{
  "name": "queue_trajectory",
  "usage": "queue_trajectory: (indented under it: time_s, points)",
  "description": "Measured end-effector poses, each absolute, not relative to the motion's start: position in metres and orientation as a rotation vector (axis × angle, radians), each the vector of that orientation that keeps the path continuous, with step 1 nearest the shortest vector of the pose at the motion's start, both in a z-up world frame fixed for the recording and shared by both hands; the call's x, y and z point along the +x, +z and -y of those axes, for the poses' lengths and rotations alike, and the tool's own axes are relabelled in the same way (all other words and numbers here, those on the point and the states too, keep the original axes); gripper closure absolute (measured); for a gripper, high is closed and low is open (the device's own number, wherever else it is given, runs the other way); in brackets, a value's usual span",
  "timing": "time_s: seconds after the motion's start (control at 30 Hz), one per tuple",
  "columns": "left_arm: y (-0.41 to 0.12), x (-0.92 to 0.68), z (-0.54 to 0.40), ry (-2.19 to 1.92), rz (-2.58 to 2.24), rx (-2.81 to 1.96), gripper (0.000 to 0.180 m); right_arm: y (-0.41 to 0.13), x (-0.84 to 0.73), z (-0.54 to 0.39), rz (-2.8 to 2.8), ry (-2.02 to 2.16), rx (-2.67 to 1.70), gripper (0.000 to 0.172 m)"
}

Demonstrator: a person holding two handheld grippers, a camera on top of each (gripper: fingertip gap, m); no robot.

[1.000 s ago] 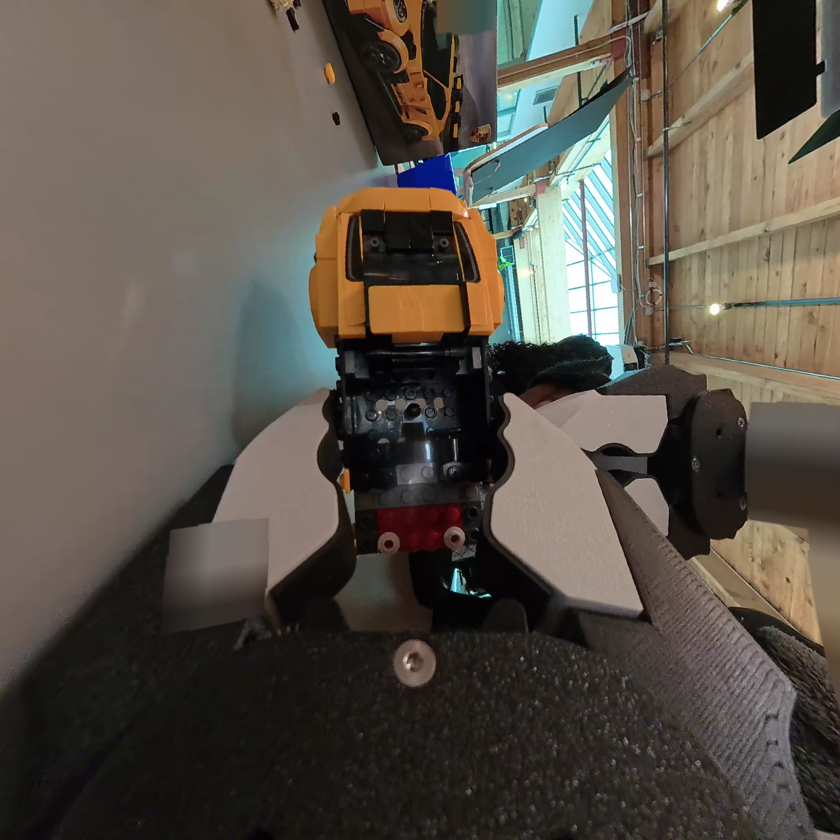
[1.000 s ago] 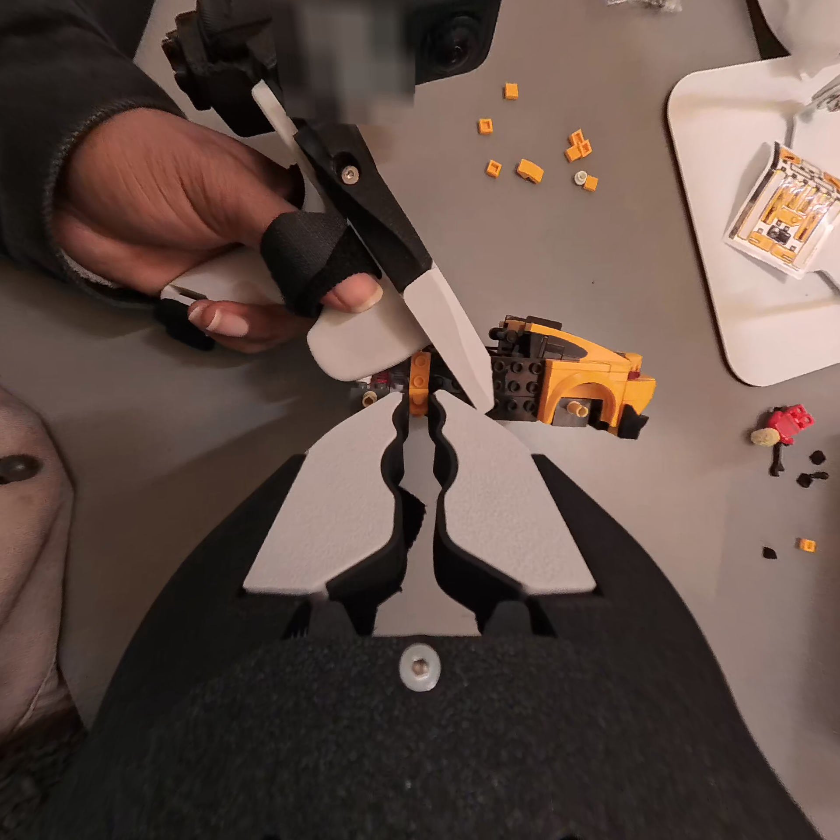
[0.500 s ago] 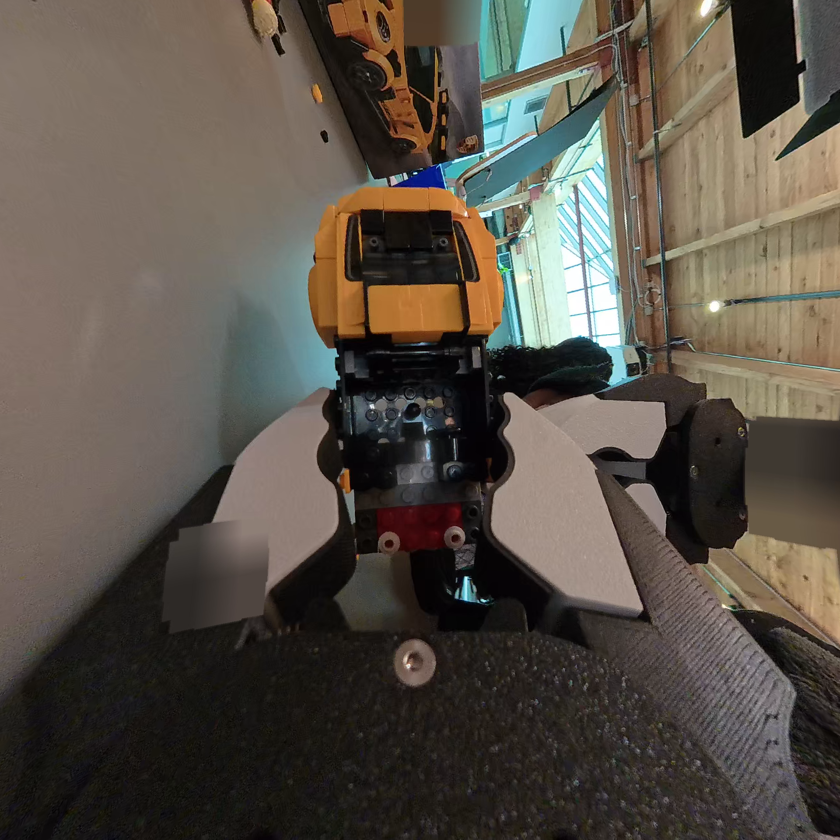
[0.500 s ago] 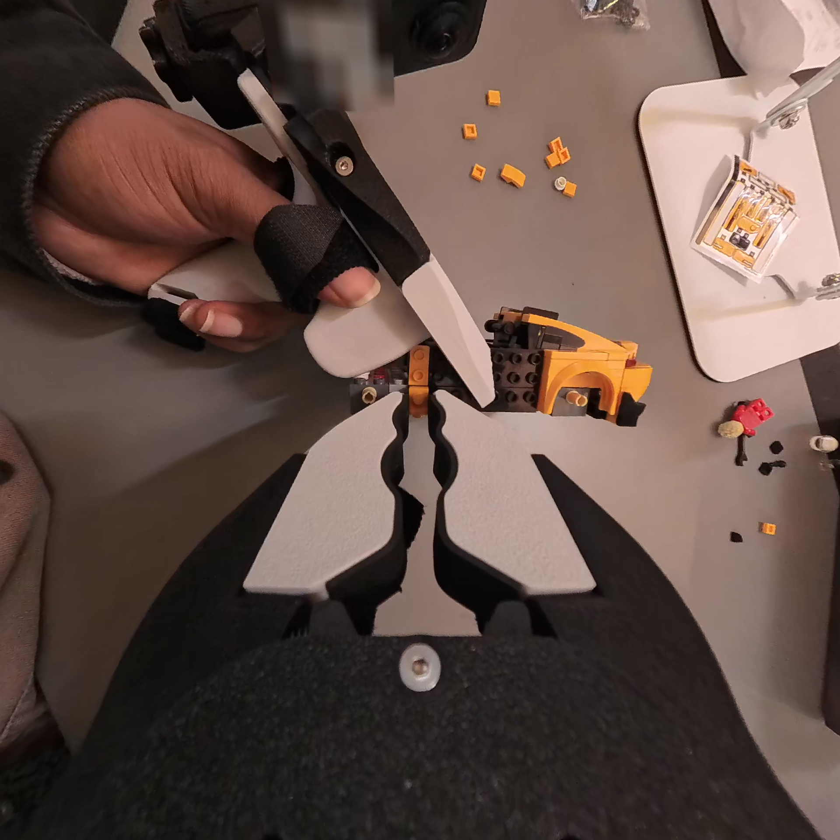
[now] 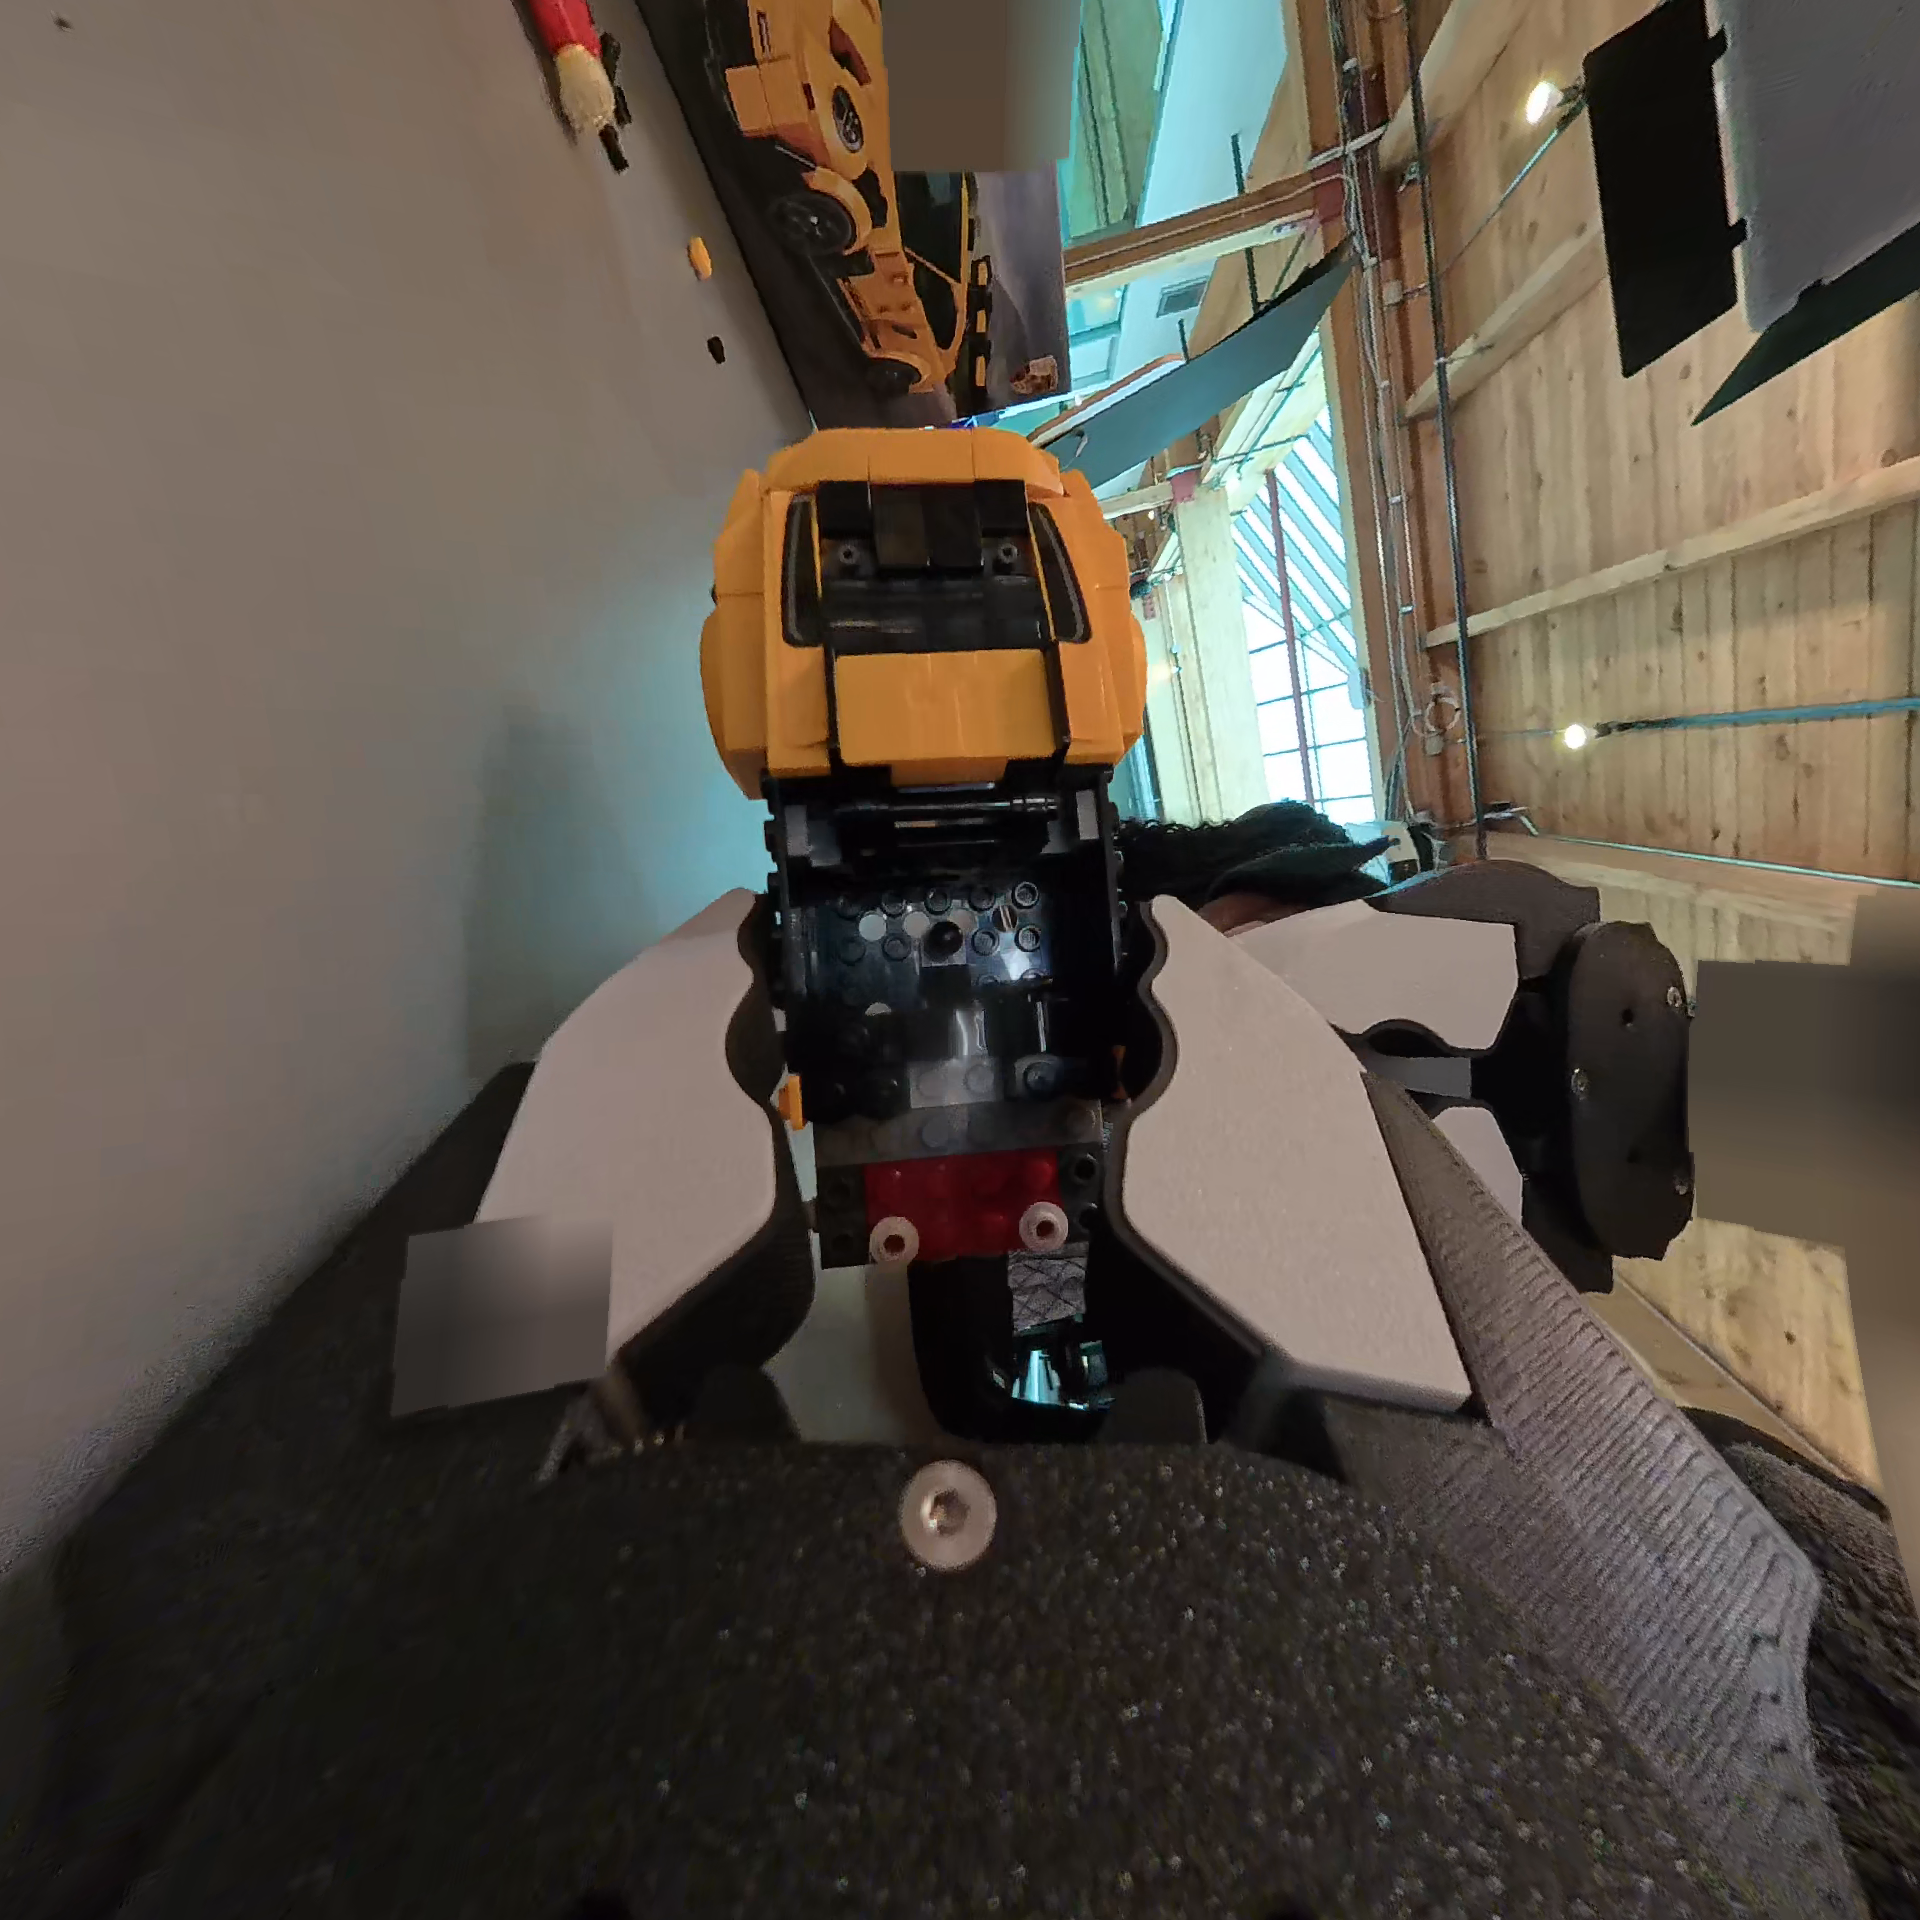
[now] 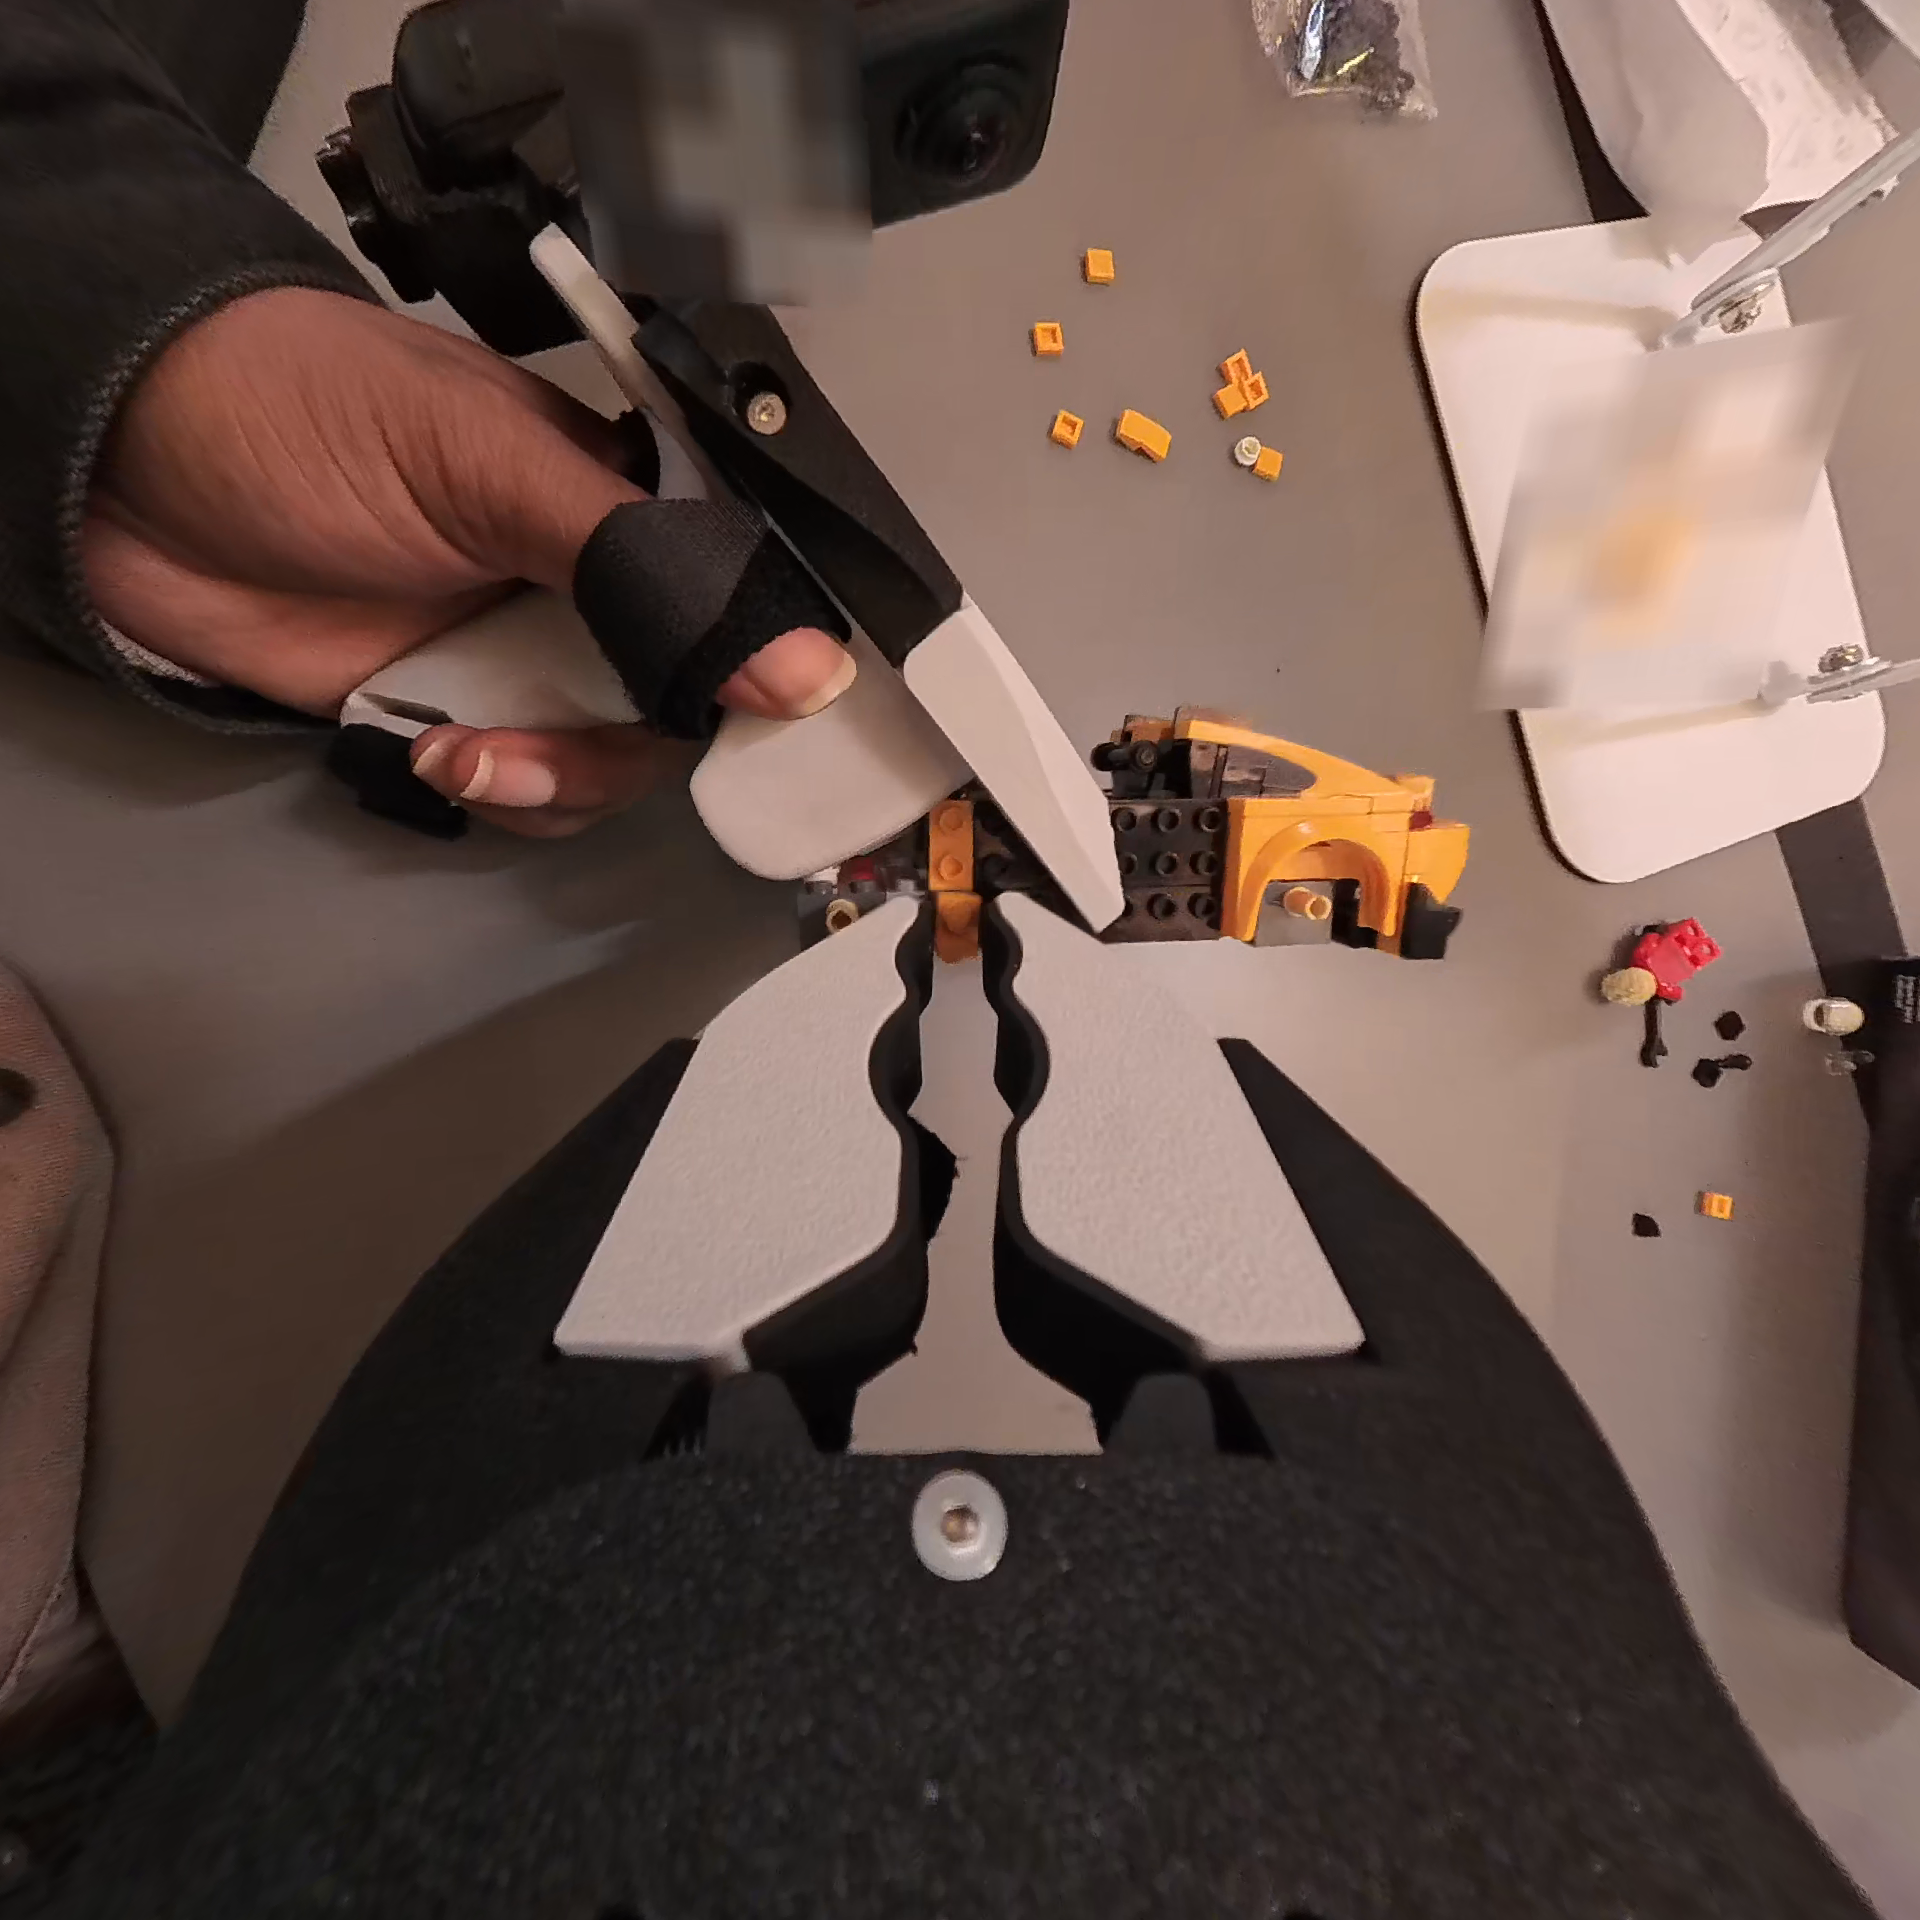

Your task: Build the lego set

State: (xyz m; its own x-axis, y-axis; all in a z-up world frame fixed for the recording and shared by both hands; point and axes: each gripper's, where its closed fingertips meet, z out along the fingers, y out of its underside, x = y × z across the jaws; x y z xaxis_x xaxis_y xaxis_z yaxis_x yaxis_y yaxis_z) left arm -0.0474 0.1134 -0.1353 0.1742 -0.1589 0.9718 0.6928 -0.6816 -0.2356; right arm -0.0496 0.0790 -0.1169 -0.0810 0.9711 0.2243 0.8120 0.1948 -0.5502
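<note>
Left gripper [image 5: 945, 997]: we see its jaws clamped on the toy car [image 5: 925, 665].
Right gripper [image 6: 956, 925]: we see its jaws pinching the car's orange brick [image 6: 954, 914].
Surface [image 6: 1195, 623]: loose bricks [image 6: 1143, 431] far right.

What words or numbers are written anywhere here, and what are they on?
Box with the yellow car picture: a small badge in its corner, too small to read.
Black object at the table's right edge: tiny white print, too small to read.
Sheet on the white tray: blurred over, unreadable.
No other writing shows.
</note>
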Motion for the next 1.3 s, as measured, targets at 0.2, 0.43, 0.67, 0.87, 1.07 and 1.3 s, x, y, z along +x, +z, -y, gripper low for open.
queue_trajectory:
  time_s: [0.2,0.43,0.67,0.87,1.07,1.3]
  points:
    - [-0.134,-0.048,-0.114,-1.623,0.538,-1.749,0.116,-0.116,-0.052,-0.080,1.953,0.387,-1.657,0.162]
    - [-0.131,-0.056,-0.116,-1.615,0.552,-1.726,0.116,-0.107,-0.043,-0.088,1.887,0.474,-1.693,0.162]
    - [-0.127,-0.063,-0.119,-1.644,0.582,-1.683,0.117,-0.154,-0.021,-0.027,2.131,0.654,-1.588,0.165]
    - [-0.127,-0.068,-0.121,-1.620,0.583,-1.675,0.117,-0.189,-0.041,-0.002,2.118,0.668,-1.680,0.165]
    - [-0.126,-0.072,-0.122,-1.608,0.583,-1.672,0.116,-0.195,-0.055,0.000,2.105,0.629,-1.710,0.160]
    - [-0.124,-0.071,-0.121,-1.617,0.579,-1.670,0.116,-0.197,-0.052,0.004,2.144,0.667,-1.704,0.162]
